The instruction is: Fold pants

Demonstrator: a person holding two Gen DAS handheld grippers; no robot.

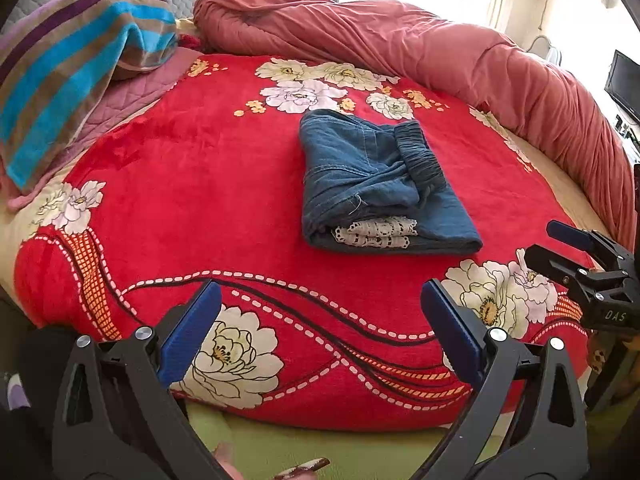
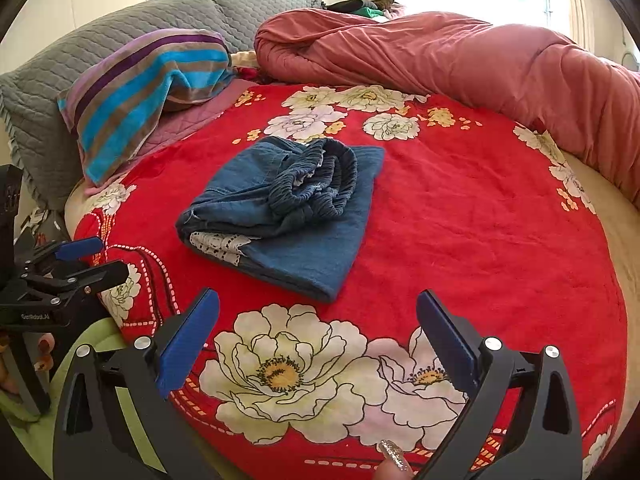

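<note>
— Blue pads on both tools, right? How wide do the fingers stand?

— Wide. The left gripper [image 1: 320,328] has its two blue-faced fingers [image 1: 192,328] spread far apart, nothing between them but the red floral blanket [image 1: 200,184] below. They touch no cloth.

— And the other one?

— The right gripper [image 2: 318,336] is the same: fingers splayed, gap empty, hovering over the big white flower printed near the blanket's front edge. From the left wrist view you also see it at the right border, side on, its jaws parted there too.

— Where are the pants?

— The blue pants [image 1: 376,184] lie folded into a compact bundle in the middle of the blanket, well apart from both tools. The elastic waistband sits bunched on top, and a bit of white lace trim [image 1: 376,232] peeks out of the fold on the near side.

— Anything else on the bed?

— A pink-red quilt [image 1: 420,44] is rolled along the far and right edge, a striped towel [image 1: 68,68] drapes at the left over a mauve quilted pad, and grey pillows [image 2: 80,60] sit behind it. None of them touches the pants.

— Any hand showing?

— Only a glittery fingernail [image 2: 394,456] at the bottom of the right wrist view, under the tool
</note>
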